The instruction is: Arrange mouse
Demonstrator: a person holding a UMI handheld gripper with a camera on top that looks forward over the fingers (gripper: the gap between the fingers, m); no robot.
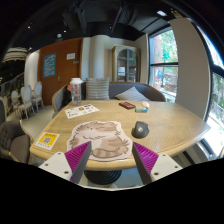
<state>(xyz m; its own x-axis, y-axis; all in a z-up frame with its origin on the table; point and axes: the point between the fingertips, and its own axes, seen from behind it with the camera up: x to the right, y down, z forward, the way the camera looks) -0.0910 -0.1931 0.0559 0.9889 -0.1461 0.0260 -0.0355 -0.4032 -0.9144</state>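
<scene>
Your claw [112, 160] hangs with its fingers spread apart and nothing between the pads [80, 156]; only a dark rounded part of the rig itself shows low in the gap. You hold it back from the near edge of the tabletop [170, 125], which looks like an approach stance: high and withdrawn enough to take in the whole surface before you commit.

Just ahead of the fingers lies a patterned mouse mat [100, 140], flat and near the front edge, where a seated person would reach it. The mouse [140, 129] sits off the mat, just beside its right edge on bare wood, well beyond the right finger. That placement is probably the point of the task: the mouse likely belongs on the mat.

Farther back lie a book [127, 103] and a small teal object [143, 106], with a magazine [80, 111] to the left; a yellow booklet [47, 140] rests at the near left. None of these blocks a path to the mouse. Nothing is gripped yet, so the arranging seems not to have begun.
</scene>
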